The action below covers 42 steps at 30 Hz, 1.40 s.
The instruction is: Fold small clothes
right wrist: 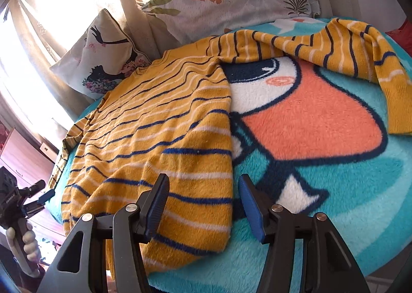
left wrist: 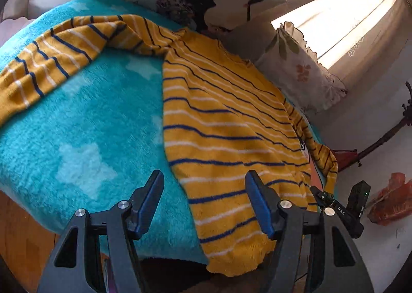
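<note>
Both claws are spread and hold nothing: left claw (left wrist: 204, 205), right claw (right wrist: 203, 206). We pinch the sweater (right wrist: 159, 136) hem at 6 o'clock (both layers) and fold it up evenly.

Both wrist views close, angled down, sharing striped sweater (left wrist: 226, 125)

Left gripper (left wrist: 204, 205): black angular frame — blue ribbed pads, silver round screws.
Right gripper (right wrist: 203, 205): same black frame, blue pads, silver screws; white "DAS" marking on its side — small green light.
</note>
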Motion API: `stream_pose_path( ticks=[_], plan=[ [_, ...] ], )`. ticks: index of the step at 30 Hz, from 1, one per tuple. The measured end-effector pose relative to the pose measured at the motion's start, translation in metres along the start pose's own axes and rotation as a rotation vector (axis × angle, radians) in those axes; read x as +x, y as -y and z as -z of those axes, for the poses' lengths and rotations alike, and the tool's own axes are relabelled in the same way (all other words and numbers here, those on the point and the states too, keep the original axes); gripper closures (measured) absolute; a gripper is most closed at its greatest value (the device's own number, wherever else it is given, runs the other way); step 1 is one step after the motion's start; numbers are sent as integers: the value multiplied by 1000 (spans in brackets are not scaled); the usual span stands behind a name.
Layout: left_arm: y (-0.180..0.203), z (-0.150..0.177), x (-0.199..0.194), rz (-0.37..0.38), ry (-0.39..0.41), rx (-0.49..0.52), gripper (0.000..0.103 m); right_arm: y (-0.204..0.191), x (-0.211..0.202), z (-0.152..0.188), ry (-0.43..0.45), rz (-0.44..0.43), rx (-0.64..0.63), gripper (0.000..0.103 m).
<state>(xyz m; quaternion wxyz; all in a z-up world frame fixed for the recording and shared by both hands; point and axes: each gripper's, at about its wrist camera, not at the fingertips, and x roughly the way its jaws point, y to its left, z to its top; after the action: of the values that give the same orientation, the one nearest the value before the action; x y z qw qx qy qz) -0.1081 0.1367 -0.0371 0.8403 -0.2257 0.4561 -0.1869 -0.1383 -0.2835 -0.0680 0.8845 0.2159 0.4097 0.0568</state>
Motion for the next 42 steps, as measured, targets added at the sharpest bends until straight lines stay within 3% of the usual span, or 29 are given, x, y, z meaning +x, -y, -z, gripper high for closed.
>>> stream_pose_path(
  ticks=[3,5,9,10,11,12,13,14,18,20,24,28,31,33,35,38,40,42],
  plan=[
    [11,21,19,0,-45,16,39,-4,-5,12,-12,-70,1,40],
    [25,34,18,-29,-11,58,38,-7,-9,20,-9,-98,-7,40],
    [43,53,21,9,-17,88,37,-17,-15,36,18,-107,-44,40],
    [48,57,22,-1,-18,108,43,-20,-16,39,31,-98,-52,41],
    [51,58,24,-13,-26,121,72,-22,-17,42,45,-79,-63,48],
    [52,57,26,-38,-41,122,93,-25,-15,43,55,-50,-82,55],
    [48,55,24,-43,-51,107,96,-27,-13,44,58,-25,-103,71],
    [44,51,20,-28,-46,83,96,-28,-12,43,56,-19,-116,79],
    [41,35,-34,-34,83,81,96,-23,-24,36,26,-112,-71,83],
    [40,32,-61,-30,128,80,96,-24,-40,40,8,-205,-51,84],
    [28,40,-72,-71,107,63,95,-31,-64,62,-34,-279,-78,84],
    [-5,50,-45,-153,4,-18,92,-35,-54,82,-70,-158,-158,75],
    [-25,52,-50,-175,31,-61,92,-19,-69,71,-18,-139,-132,72],
    [-29,47,-62,-203,90,-56,86,-3,-91,55,89,-27,-122,68],
    [-28,40,-74,-232,161,-49,64,16,-108,37,192,129,-101,51],
    [-20,26,-80,-206,218,-40,51,49,-116,15,264,373,-37,48],
    [-8,16,-76,-174,222,-19,47,71,-116,5,276,422,24,48],
    [4,7,-69,-152,220,8,41,81,-111,-1,280,479,2,48]
  ],
)
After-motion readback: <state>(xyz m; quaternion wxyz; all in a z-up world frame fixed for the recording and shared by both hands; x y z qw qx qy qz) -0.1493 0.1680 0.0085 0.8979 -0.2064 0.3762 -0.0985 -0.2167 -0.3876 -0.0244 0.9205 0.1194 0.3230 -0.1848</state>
